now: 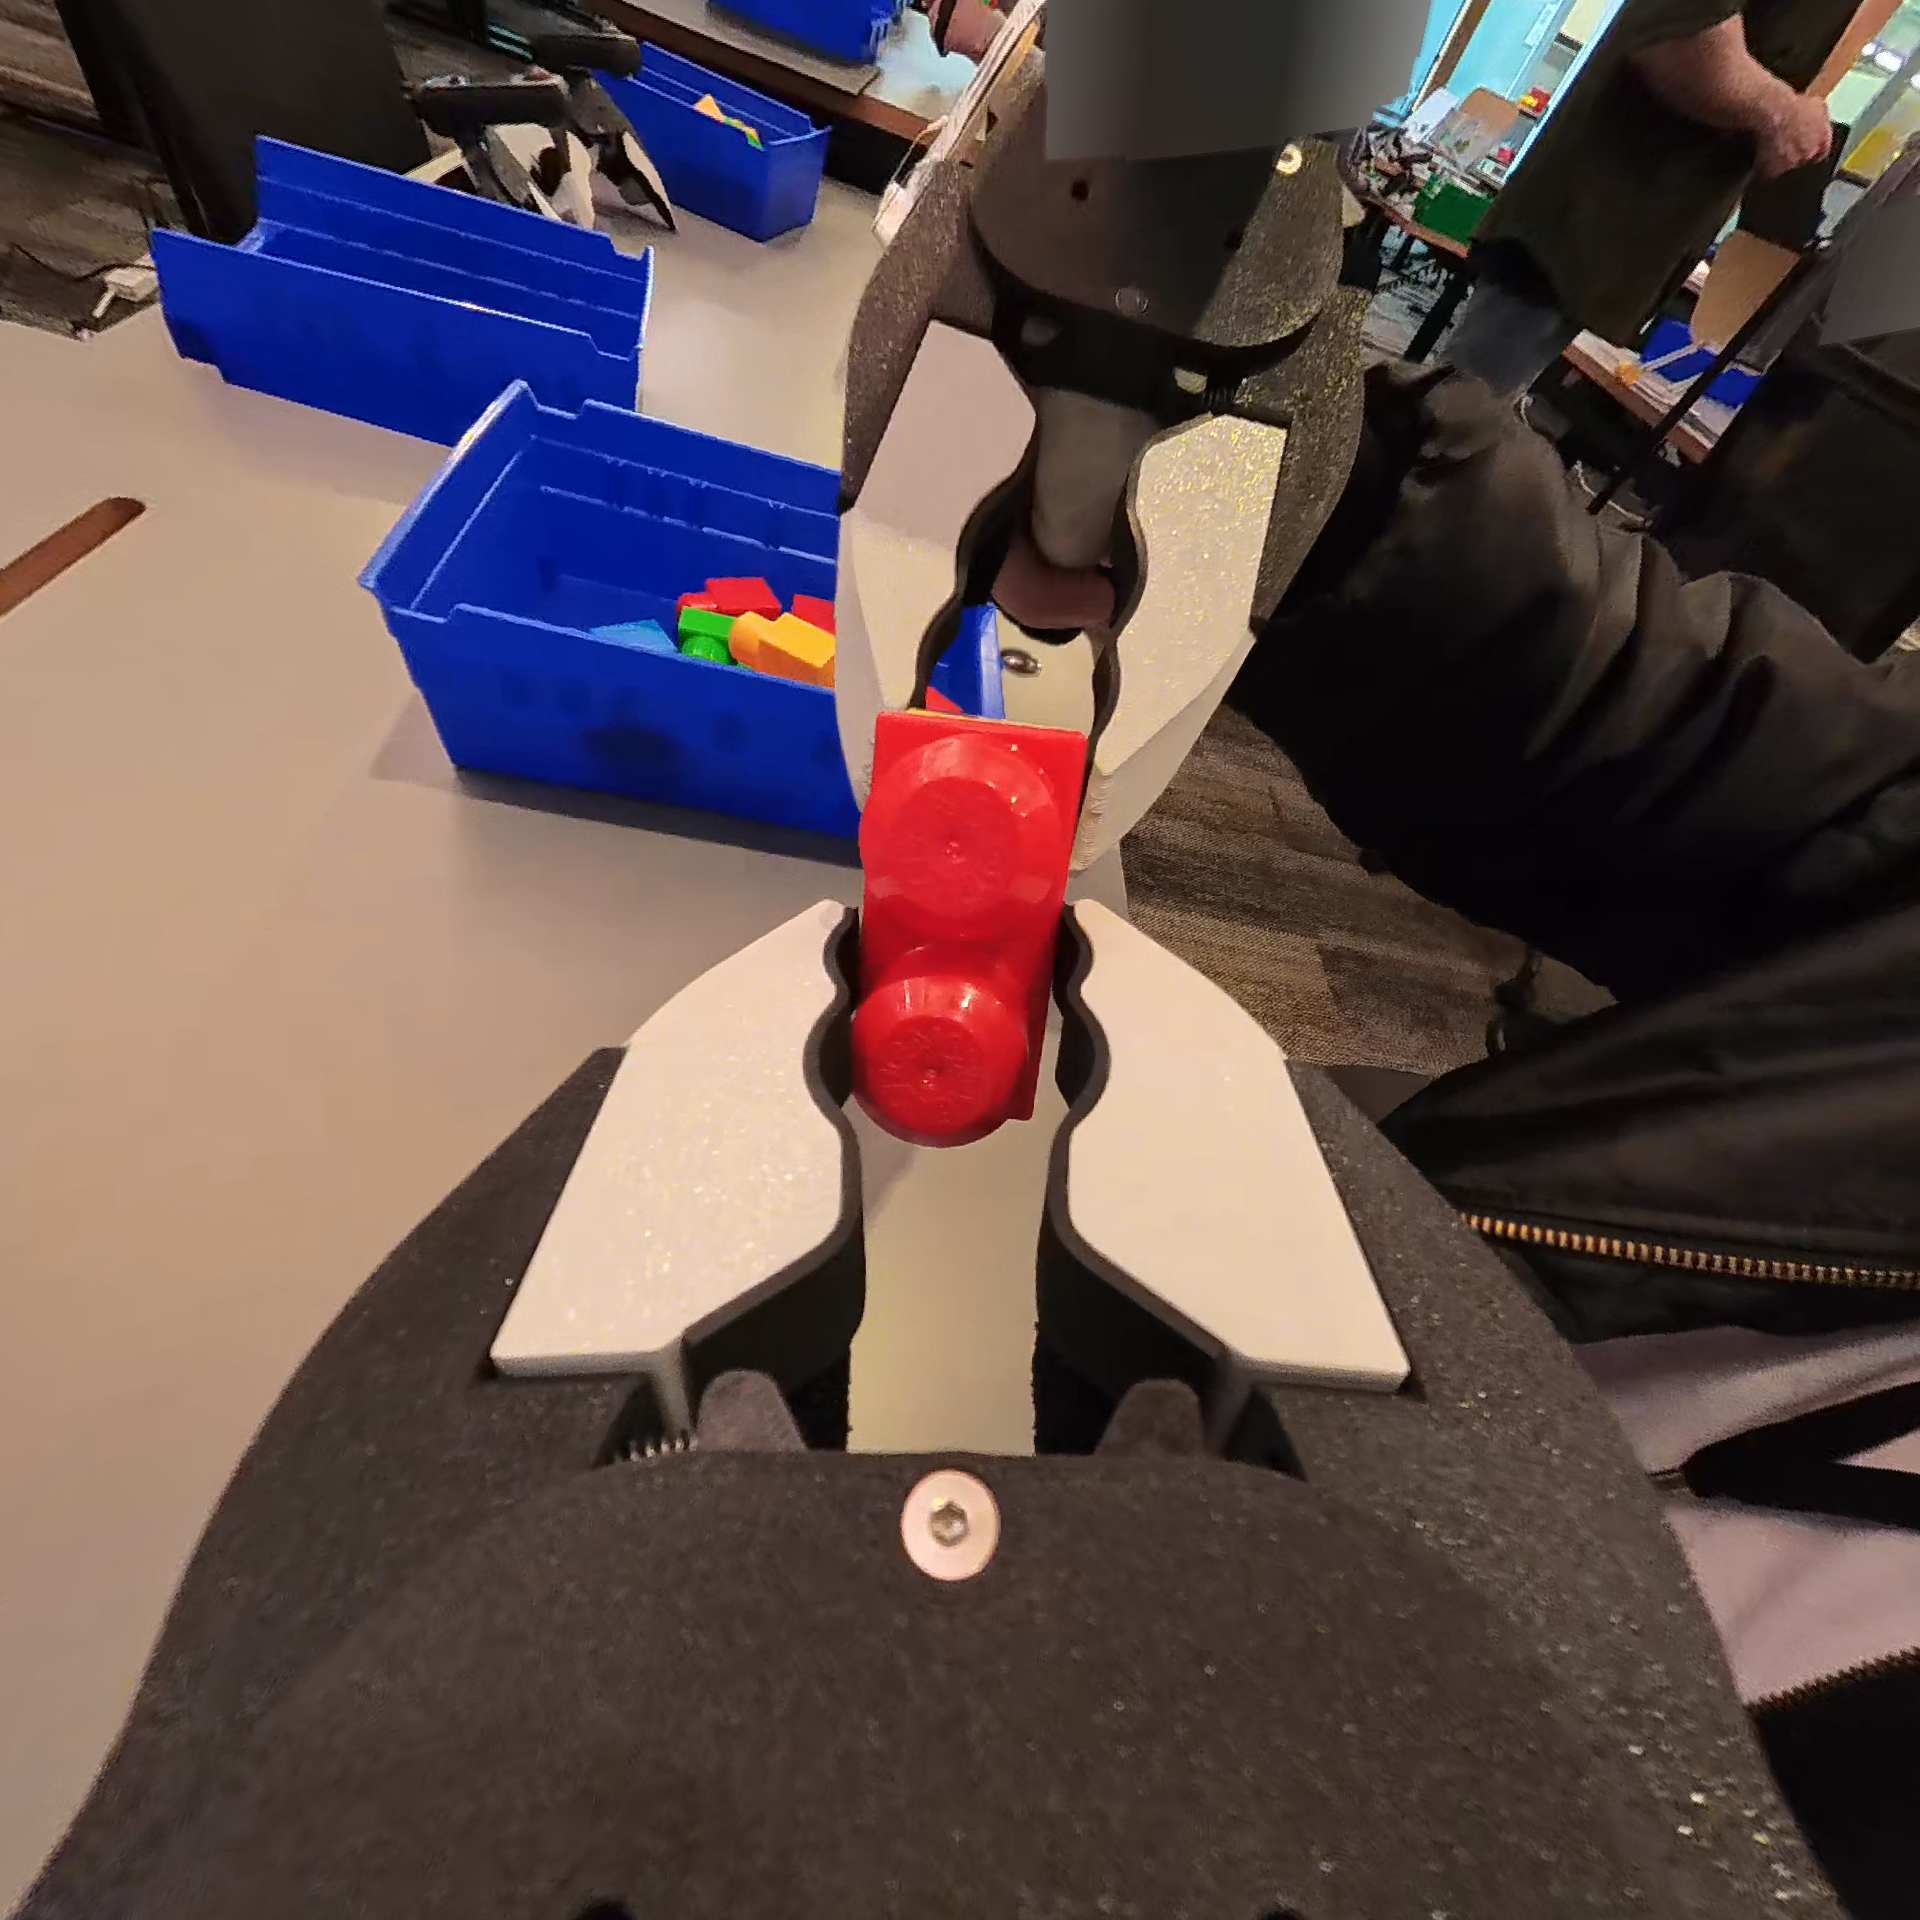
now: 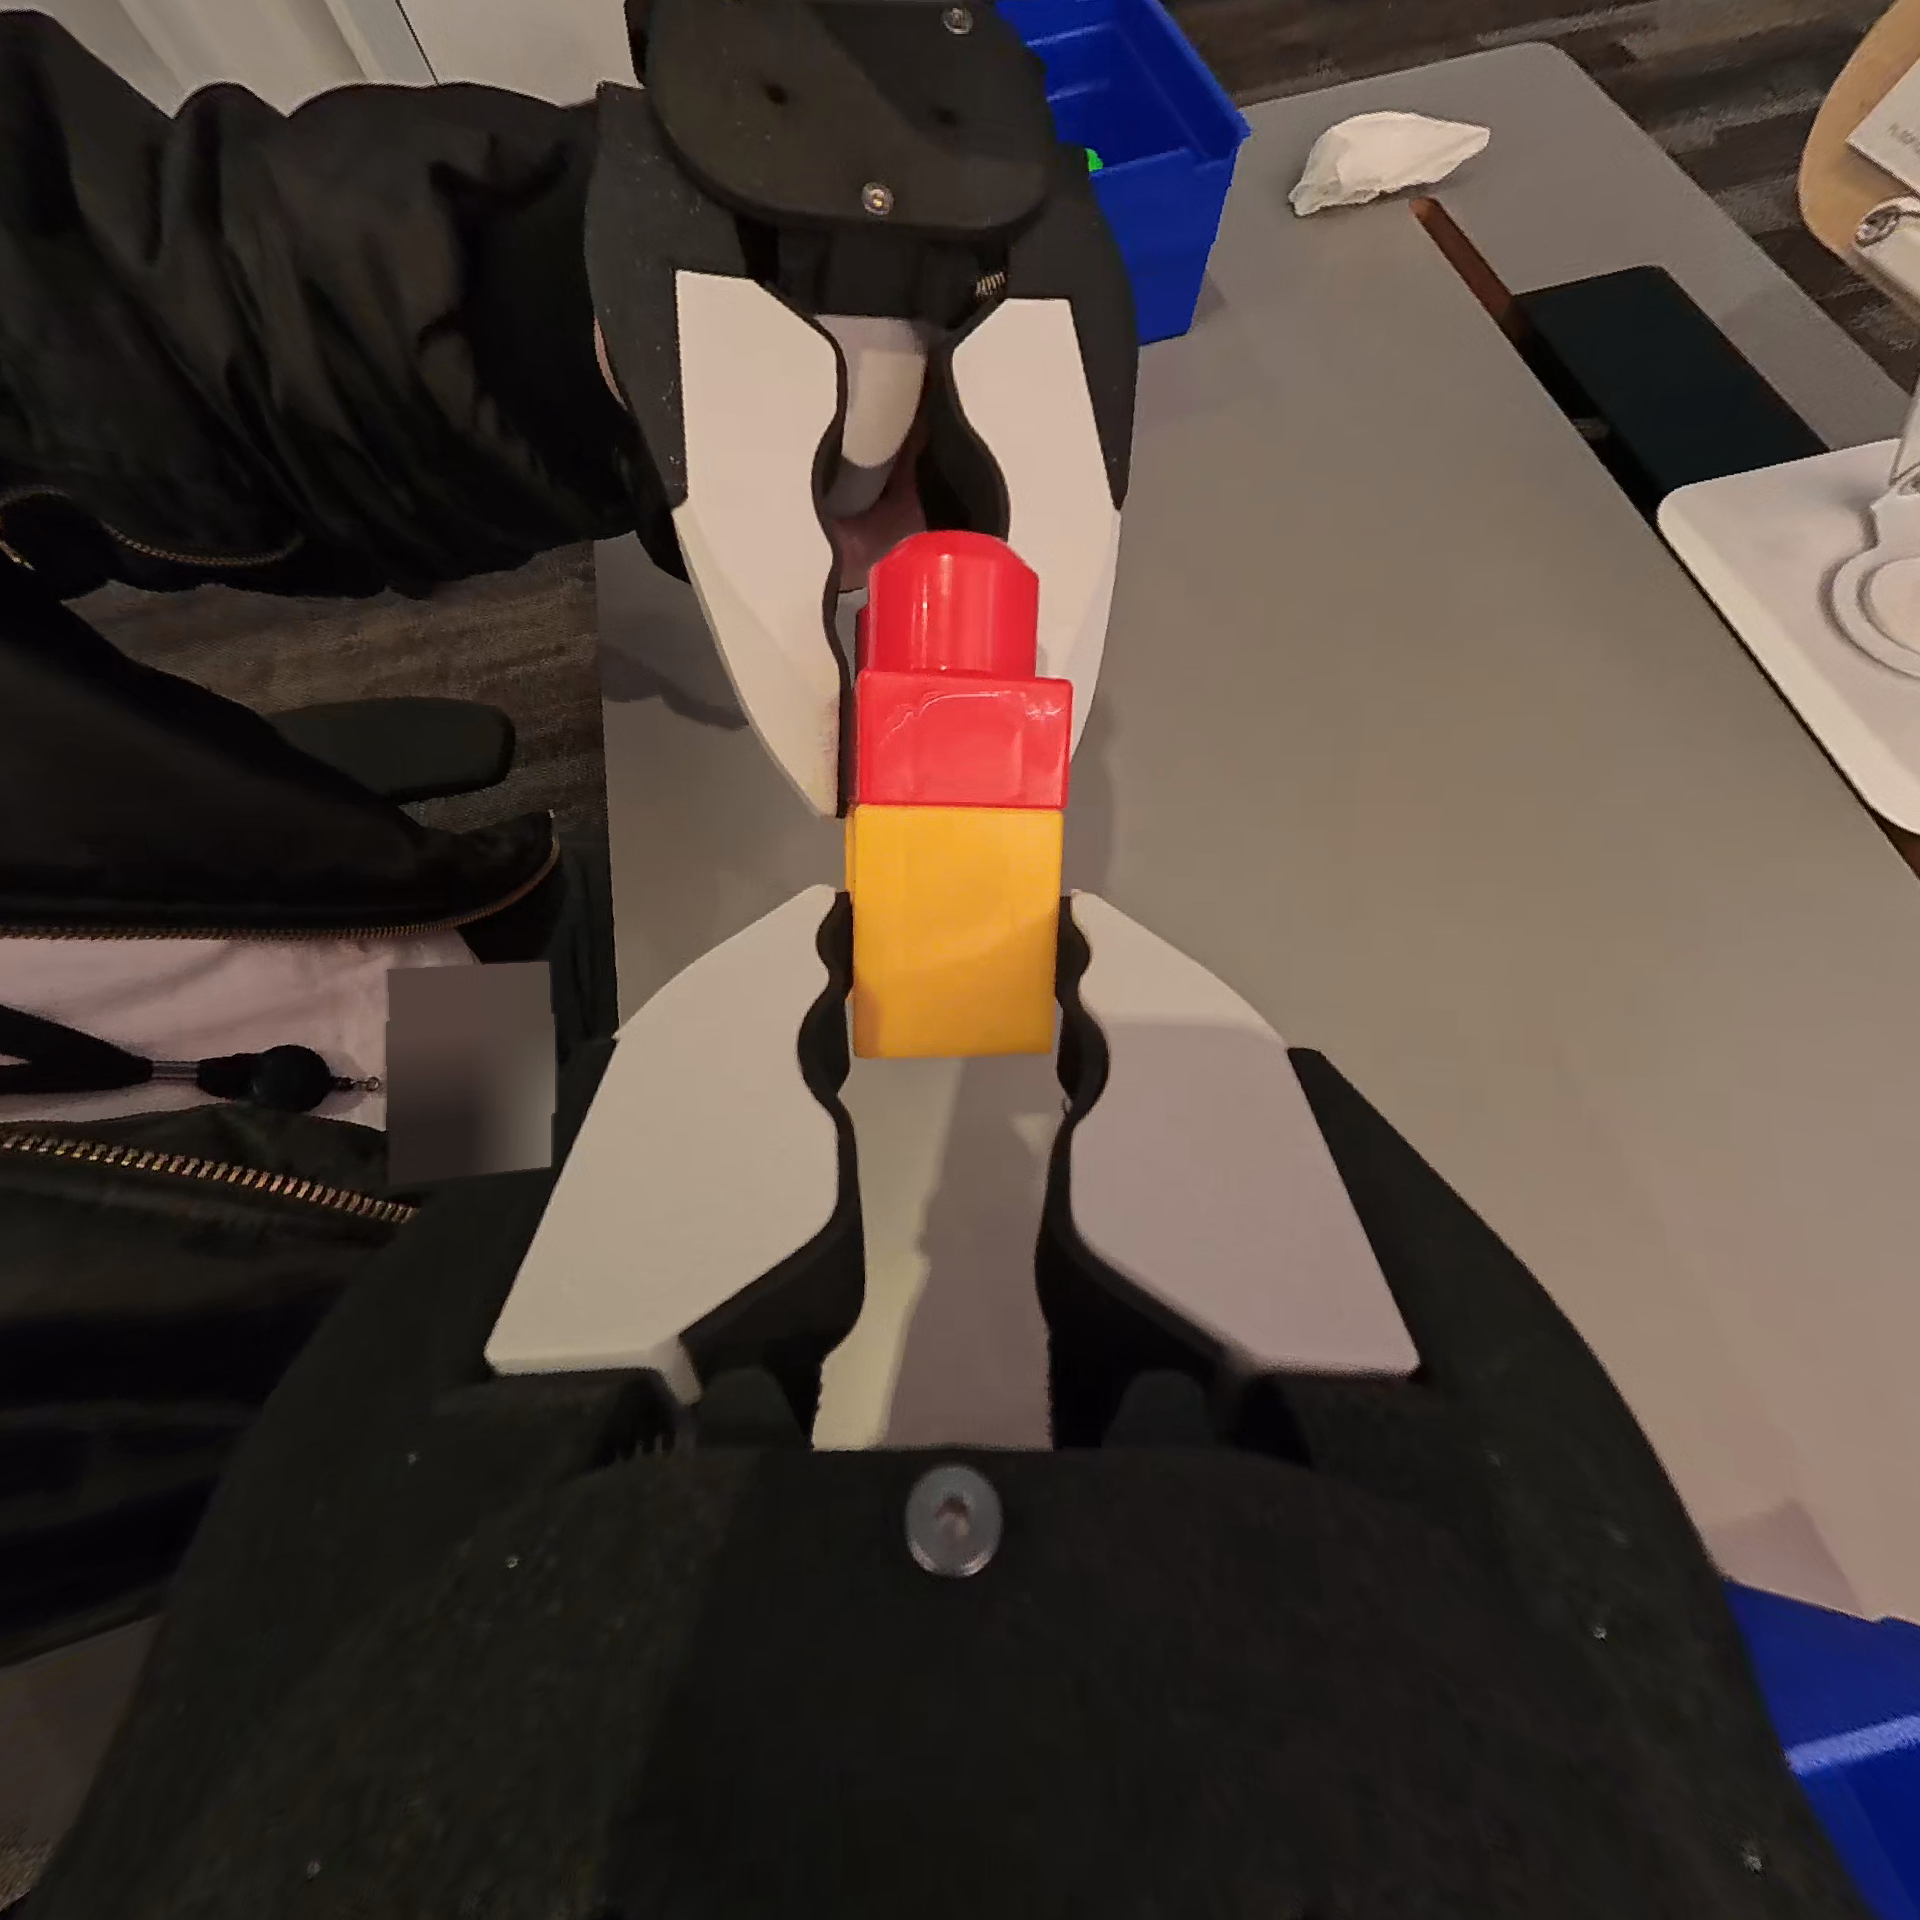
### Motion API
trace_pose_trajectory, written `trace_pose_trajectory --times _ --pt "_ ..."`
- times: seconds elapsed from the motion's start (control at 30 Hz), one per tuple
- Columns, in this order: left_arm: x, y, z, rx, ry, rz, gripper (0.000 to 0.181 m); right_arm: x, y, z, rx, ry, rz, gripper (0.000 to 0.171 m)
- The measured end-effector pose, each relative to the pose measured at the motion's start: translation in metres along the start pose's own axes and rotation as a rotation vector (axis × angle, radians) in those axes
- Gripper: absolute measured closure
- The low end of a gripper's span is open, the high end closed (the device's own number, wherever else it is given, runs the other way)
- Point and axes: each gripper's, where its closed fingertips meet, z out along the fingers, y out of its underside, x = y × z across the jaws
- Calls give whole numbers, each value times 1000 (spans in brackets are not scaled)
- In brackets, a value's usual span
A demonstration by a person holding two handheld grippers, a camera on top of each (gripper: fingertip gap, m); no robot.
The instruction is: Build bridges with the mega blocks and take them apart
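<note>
Grey table [image 1: 239, 987], large, under everything. On it blue bins: empty one [image 1: 405, 301] far back, nearer one [image 1: 623, 665] w/ a few loose blocks [image 1: 769, 629] inside (red, green, orange, blue). Black jacket sleeve [image 1: 1558, 727] of the person at table edge.

Left gripper [image 1: 951, 971] clenched on red block [image 1: 961, 925], two studs facing the camera. Right gripper [image 2: 956, 966] clenched on yellow block [image 2: 951, 930]. In right view red block [image 2: 961, 727] sits directly on top of the yellow one, seam tight, no gap visible. Both held up in the air between the two tools, above table near its edge, not resting on it.

Progress, as judgement: cannot tell if the pair is being pressed together or pulled apart; the grips fit both. No bridge standing anywhere on table in either view. If building: only a two-block piece so far, second pillar and span still missing, most blocks still in bin. If taking apart: this pair probably among the last joints, then blocks back to bin.

Small crumpled white tissue [image 2: 1382, 156] at far end of table, not part of task.
</note>
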Motion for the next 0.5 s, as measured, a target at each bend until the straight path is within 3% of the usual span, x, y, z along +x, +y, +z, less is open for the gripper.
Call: trace_pose_trajectory --times 0.5 --pt "-2 -4 10 60 -17 -4 146 4 10 -9 6 -17 5 135"
